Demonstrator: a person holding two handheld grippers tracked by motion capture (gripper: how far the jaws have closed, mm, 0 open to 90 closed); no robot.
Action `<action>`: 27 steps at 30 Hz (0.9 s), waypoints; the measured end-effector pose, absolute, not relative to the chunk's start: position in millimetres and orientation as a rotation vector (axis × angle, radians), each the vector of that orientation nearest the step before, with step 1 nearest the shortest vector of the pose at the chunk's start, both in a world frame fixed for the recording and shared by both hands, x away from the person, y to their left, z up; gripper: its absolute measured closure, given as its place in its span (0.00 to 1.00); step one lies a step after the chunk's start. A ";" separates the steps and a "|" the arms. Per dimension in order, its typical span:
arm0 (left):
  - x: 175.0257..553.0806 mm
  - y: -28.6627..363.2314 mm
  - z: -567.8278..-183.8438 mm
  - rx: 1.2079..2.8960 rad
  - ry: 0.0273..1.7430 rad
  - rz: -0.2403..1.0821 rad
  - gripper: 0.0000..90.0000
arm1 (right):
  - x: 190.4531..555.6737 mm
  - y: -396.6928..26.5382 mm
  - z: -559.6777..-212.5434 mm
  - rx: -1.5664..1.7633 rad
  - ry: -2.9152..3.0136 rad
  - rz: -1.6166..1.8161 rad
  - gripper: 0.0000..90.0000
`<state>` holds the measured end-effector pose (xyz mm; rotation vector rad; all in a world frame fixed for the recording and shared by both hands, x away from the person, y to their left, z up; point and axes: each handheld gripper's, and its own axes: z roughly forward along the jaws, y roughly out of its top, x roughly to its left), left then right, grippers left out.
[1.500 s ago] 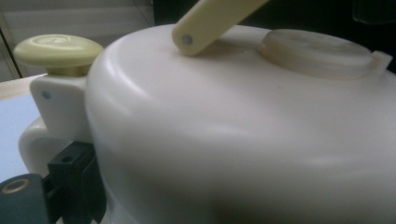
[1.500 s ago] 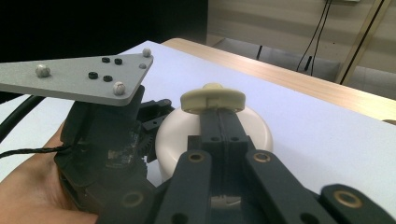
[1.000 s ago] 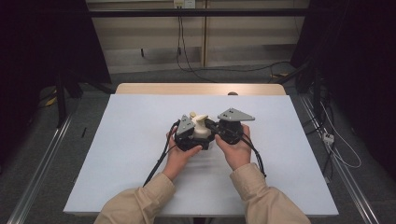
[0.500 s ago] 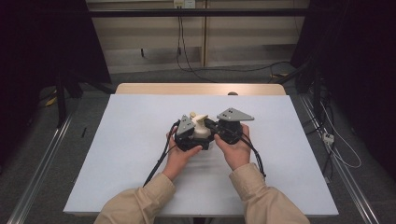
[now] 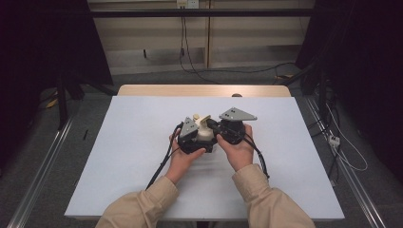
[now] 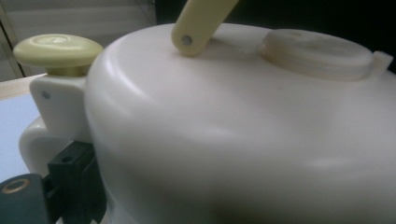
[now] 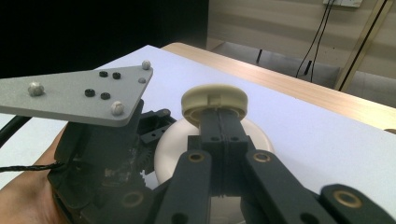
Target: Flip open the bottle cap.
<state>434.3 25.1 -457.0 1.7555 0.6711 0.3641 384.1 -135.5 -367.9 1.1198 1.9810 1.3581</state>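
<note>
Right gripper [image 7: 219, 109]: we see its two black jaws pressed flat together, nothing visibly between the tips, which lie against the near edge of the round cream plastic cap [image 7: 214, 101] on top of the pot. So clenched; whether it pinches a tab on that cap we can't tell.

Our right hand [image 5: 236, 151] wraps the gripper body from below and behind, palm turned inward, forearm in a tan sleeve [image 5: 266, 199] coming up from the bottom edge of the high view. Its grey three-cornered plate [image 5: 237, 114] sits on top, about level.

Left gripper [image 5: 192, 137]: held just across the pot from the right one, body hard up against the pot's side. Left hand [image 5: 183, 159] cups it from underneath, fingers curled around the front; forearm angled in to meet the other. Its plate [image 5: 188, 127] tilts toward the pot. In the left gripper view one black jaw [image 6: 70, 186] sits at the pot's lower wall, the other is hidden. Grip state: can't tell.

The cream-white rounded plastic pot [image 5: 206, 134] stands between the two grippers, touching both, on the white tabletop [image 5: 119, 156]. On its lid, beyond the left jaw: a pale yellow mushroom-shaped knob [image 6: 58, 50] on a white bracket, and a pale yellow lever arm [image 6: 198, 23] pinned to the dome, angled upward.

Black cables [image 5: 161, 164] trail back from each gripper along our wrists.
</note>
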 end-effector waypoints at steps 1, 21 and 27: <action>434.3 25.1 -457.0 1.755 0.672 0.363 0.07 | 384.3 -135.1 -367.6 1.123 1.980 1.361 1.00; 434.3 24.9 -457.1 1.753 0.676 0.360 0.07 | 389.1 -130.6 -366.8 1.116 1.975 1.355 1.00; 434.4 25.0 -457.2 1.752 0.675 0.360 0.07 | 389.9 -130.5 -367.0 1.117 1.970 1.354 1.00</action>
